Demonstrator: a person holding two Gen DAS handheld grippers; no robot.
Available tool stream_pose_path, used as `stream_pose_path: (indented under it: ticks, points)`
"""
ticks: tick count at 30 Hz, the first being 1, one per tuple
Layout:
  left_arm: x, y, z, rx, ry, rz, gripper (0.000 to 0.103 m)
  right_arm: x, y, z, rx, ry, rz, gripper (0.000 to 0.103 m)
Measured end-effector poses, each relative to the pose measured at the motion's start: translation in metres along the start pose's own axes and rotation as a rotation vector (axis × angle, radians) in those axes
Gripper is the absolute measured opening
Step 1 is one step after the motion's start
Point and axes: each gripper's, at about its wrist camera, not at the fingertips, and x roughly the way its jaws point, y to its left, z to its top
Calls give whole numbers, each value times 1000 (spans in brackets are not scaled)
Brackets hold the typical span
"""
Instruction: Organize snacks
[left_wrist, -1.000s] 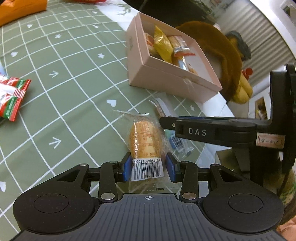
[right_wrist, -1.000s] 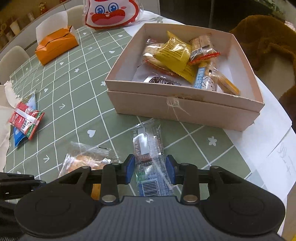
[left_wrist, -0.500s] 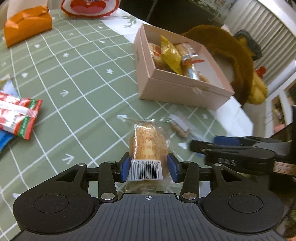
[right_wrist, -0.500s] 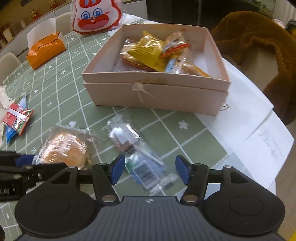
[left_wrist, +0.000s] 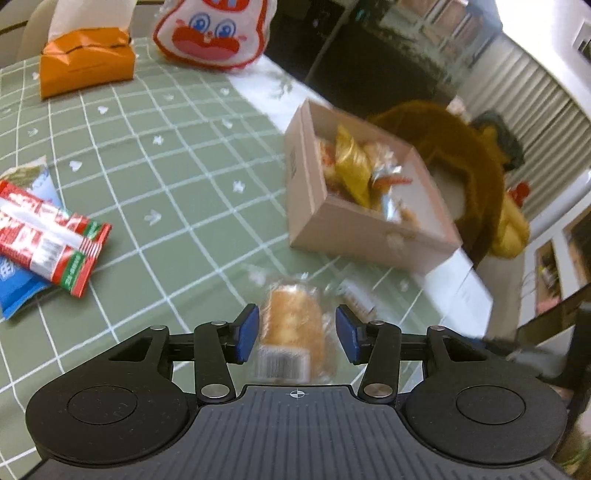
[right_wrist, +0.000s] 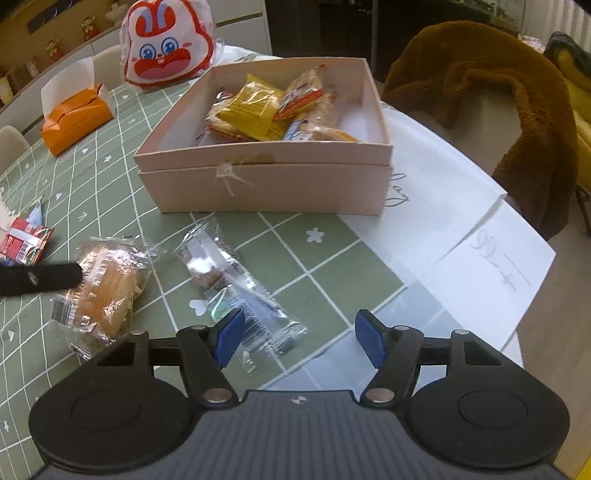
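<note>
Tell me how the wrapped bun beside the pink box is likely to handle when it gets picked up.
The bun looks soft and puffy, so it probably squashes under a firm pinch. Its clear wrapper seems loose and crinkly, so it may slip or flop. It lies flat on the tablecloth, so rolling seems unlikely.

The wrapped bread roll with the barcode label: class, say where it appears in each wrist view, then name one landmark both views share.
Left wrist view: the wrapped bread roll sits at bottom centre, between the left gripper fingers, blurred.
Right wrist view: the roll lies lower left on the green cloth, left of the clear-wrapped snack.
Shared landmark: the pink box of snacks, beyond the roll in both.
</note>
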Motion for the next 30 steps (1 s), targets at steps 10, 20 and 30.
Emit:
stream_pose_path:
  ticks: [10,20,30]
  points:
    - [30,-36,3,186,73,154,51,-8,-14,-7,1,-23,-8,67]
    - [44,-25,1,134,117,169,61,-10,-1,-9,-106,-43,18,67]
    - [30,-18,-4,104,112,150,49,9,38,11,-257,-53,73,67]
